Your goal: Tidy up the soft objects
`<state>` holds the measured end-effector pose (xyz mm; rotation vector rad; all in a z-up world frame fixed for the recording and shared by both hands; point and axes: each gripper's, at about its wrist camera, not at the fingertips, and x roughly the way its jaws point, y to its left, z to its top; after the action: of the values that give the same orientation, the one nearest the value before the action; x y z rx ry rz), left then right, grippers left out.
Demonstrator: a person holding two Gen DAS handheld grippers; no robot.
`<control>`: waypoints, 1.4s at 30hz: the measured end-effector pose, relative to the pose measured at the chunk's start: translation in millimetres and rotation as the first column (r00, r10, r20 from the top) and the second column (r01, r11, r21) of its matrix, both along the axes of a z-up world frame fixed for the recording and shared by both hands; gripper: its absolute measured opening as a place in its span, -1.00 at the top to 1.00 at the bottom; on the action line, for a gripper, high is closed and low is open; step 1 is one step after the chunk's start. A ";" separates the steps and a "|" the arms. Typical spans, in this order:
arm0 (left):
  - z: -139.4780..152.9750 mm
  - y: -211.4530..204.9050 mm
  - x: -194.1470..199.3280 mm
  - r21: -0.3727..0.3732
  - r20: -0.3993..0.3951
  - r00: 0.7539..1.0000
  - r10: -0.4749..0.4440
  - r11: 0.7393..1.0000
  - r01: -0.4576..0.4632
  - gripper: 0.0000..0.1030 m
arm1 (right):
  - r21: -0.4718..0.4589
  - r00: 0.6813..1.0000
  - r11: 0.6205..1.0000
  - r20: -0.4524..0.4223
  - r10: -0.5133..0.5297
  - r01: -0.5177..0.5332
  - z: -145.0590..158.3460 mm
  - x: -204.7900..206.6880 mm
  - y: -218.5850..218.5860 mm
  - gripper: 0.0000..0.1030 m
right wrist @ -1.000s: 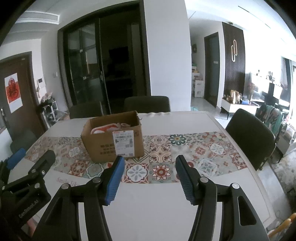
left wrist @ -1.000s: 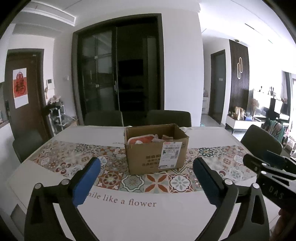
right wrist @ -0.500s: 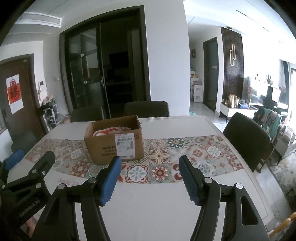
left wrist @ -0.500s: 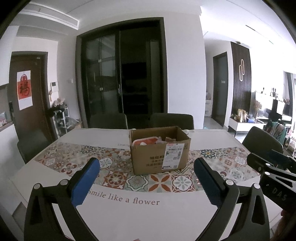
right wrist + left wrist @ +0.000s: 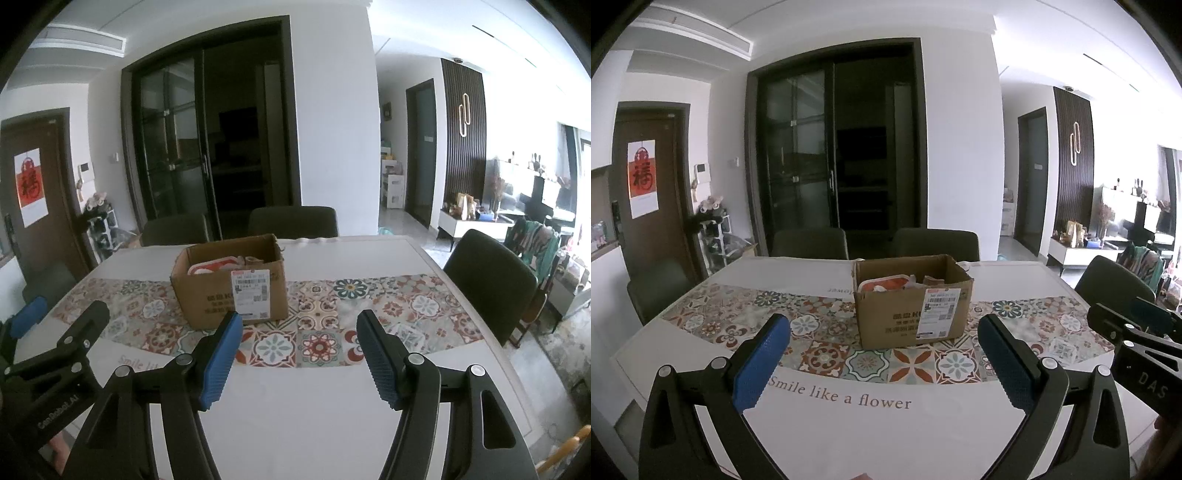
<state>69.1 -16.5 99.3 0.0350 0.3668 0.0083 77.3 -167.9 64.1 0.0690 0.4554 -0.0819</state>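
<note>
left wrist view: left gripper (image 5: 882, 354) agape, empty
right wrist view: right gripper (image 5: 299, 354) agape, empty
box (image 5: 910, 301): on table (image 5: 849, 435), straight ahead of left, ahead-left of right; left likely nearer
box long axis: crosswise to fingers

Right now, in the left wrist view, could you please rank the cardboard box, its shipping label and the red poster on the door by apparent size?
1. cardboard box
2. red poster
3. shipping label

The poster is farther away, so its true size is unsure.
</note>
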 end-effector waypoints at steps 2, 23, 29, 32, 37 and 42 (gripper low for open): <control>0.9 -0.2 -0.3 0.002 0.002 1.000 -0.002 1.000 0.002 -1.00 | 0.001 1.000 1.000 0.001 0.001 -0.001 0.1 0.0 0.1 -0.28; -5.3 -3.4 2.9 0.009 -0.015 1.000 0.019 1.000 -0.019 -1.00 | 0.011 1.000 1.000 -0.028 0.006 -0.005 -5.0 1.8 -0.9 -0.28; -8.2 -5.0 4.7 0.010 -0.016 1.000 0.021 1.000 -0.021 -1.00 | 0.011 1.000 1.000 -0.029 0.006 -0.006 -5.6 1.9 -0.5 -0.28; -8.0 -5.0 4.7 0.011 -0.015 1.000 0.019 1.000 -0.019 -1.00 | 0.011 1.000 1.000 -0.029 0.006 -0.006 -5.4 2.2 -0.4 -0.28; -7.5 -4.6 4.6 0.011 -0.016 1.000 0.020 1.000 -0.020 -1.00 | 0.012 0.999 1.000 -0.031 0.007 -0.006 -5.2 2.3 -0.4 -0.28; -8.6 -4.6 5.4 0.011 -0.016 1.000 0.023 1.000 -0.022 -1.00 | 0.012 1.000 1.000 -0.031 0.007 -0.007 -5.1 2.3 -0.5 -0.28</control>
<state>74.5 -21.1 90.7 0.0414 0.3836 0.0322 79.6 -168.4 59.0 0.0782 0.4868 -0.0731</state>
